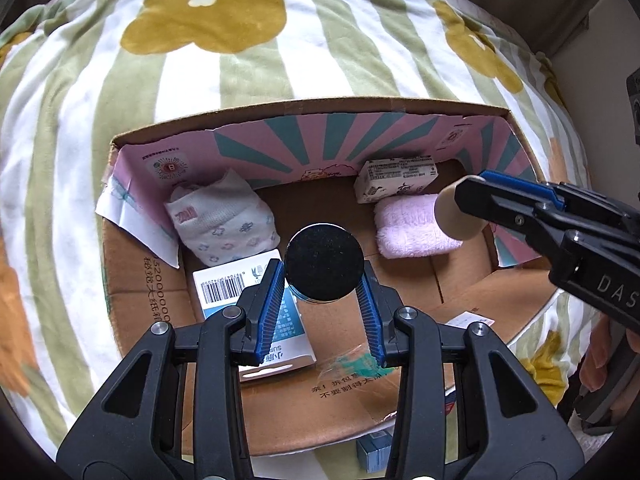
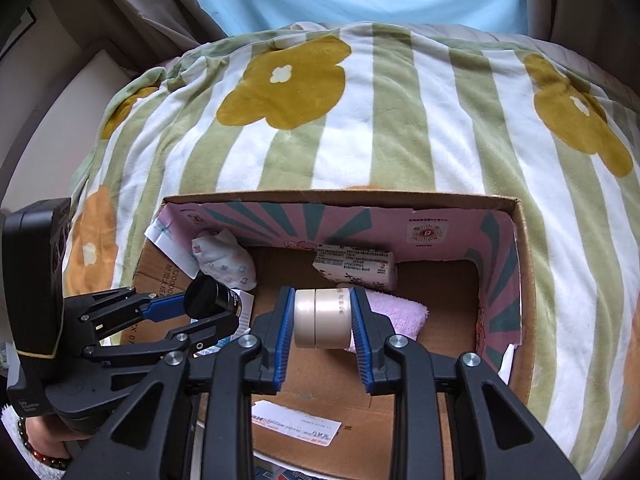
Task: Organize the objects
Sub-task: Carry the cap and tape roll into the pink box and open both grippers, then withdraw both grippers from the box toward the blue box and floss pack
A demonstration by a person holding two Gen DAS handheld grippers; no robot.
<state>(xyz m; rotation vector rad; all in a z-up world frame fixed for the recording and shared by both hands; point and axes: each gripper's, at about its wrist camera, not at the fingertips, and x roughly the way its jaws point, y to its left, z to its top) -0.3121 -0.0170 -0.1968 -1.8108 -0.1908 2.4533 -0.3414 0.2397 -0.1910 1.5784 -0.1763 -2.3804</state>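
An open cardboard box point(image 1: 312, 107) point(image 2: 340, 197) lies on a striped flowered blanket. My left gripper point(image 1: 323, 280) is shut on a round black jar point(image 1: 324, 262) and holds it over the box's middle; it also shows in the right wrist view point(image 2: 208, 298). My right gripper point(image 2: 322, 314) is shut on a cream cylindrical jar point(image 2: 322, 313), held above a pink folded towel point(image 2: 400, 312). In the left wrist view the cream jar point(image 1: 454, 216) hangs over the towel point(image 1: 412, 226).
Inside the box lie a white patterned diaper point(image 1: 222, 218) point(image 2: 224, 260) at back left, a white printed packet point(image 1: 394, 180) point(image 2: 356, 266) at the back, and a blue-white carton point(image 1: 256, 308) at front left. The blanket point(image 2: 360, 120) surrounds the box.
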